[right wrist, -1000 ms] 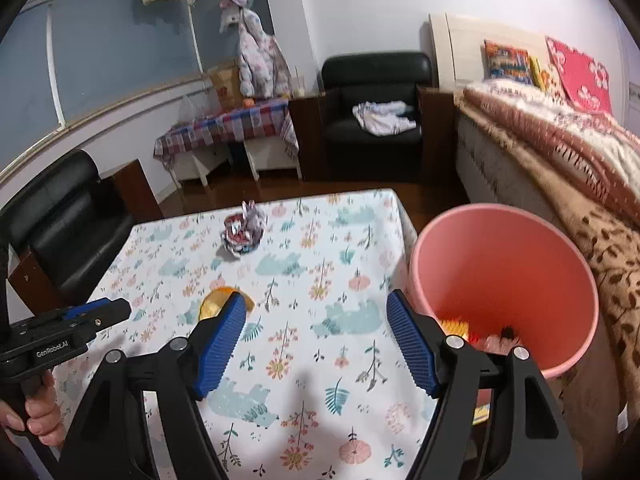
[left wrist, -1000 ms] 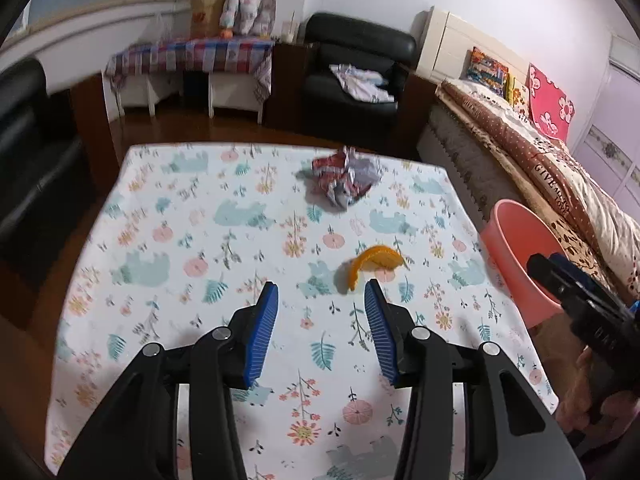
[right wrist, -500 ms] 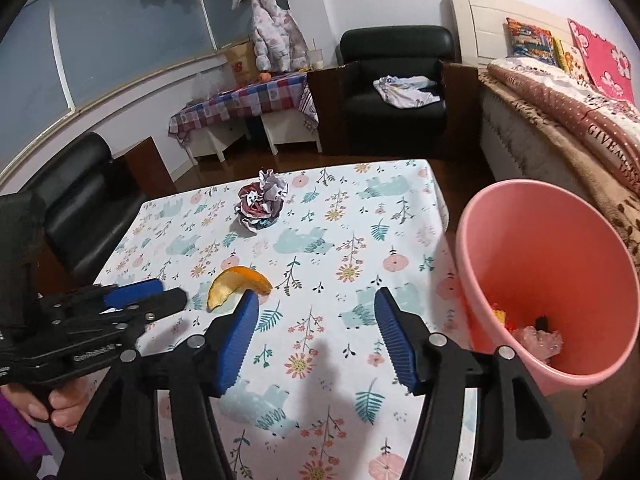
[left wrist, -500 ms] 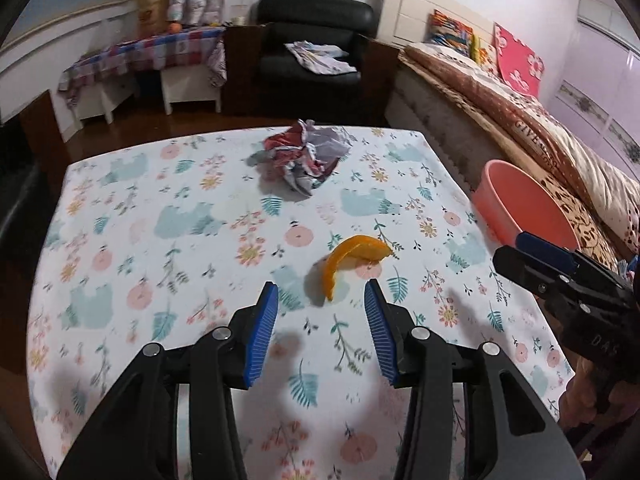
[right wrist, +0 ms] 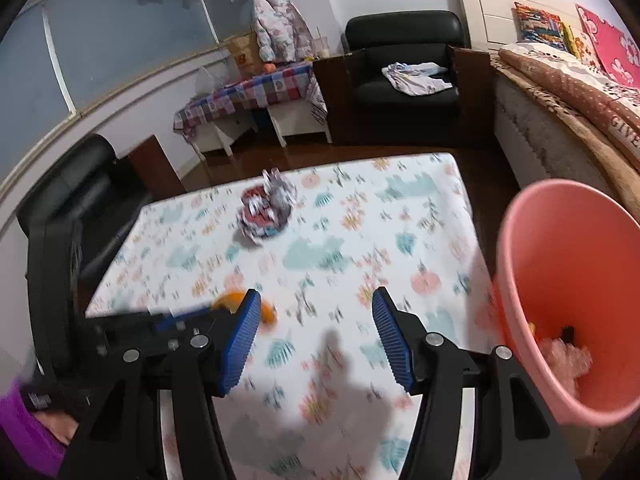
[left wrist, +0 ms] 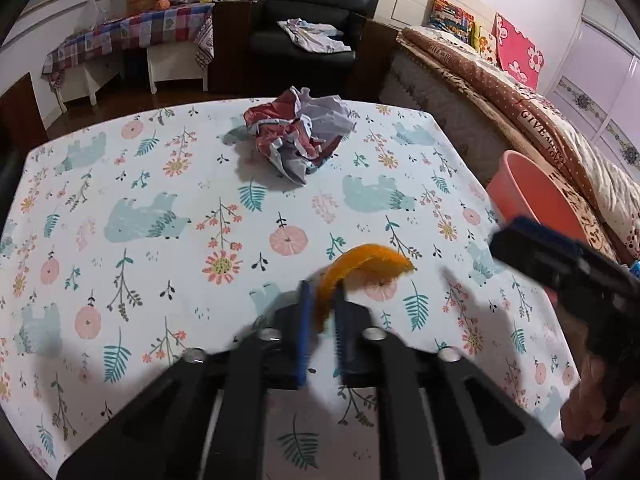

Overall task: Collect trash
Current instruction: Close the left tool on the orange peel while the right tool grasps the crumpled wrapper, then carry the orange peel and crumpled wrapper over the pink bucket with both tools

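Observation:
An orange peel (left wrist: 362, 266) lies on the floral tablecloth (left wrist: 168, 216). My left gripper (left wrist: 322, 308) is shut on the peel's near end; it also shows in the right wrist view (right wrist: 236, 300). A crumpled red and white wrapper (left wrist: 298, 134) sits farther back on the table, also seen in the right wrist view (right wrist: 266, 210). My right gripper (right wrist: 316, 336) is open and empty above the table's near right part, beside the pink bin (right wrist: 568, 312), which holds some trash.
The pink bin (left wrist: 532, 196) stands off the table's right edge, next to a bed (left wrist: 520, 112). A black armchair (left wrist: 308, 20) and a small checkered table (left wrist: 128, 40) stand behind. A black sofa (right wrist: 80, 208) is at the left.
My left gripper moved forward to the orange peel and closed on it. My right gripper shifted left and forward, staying open; the bin now lies further right in its view.

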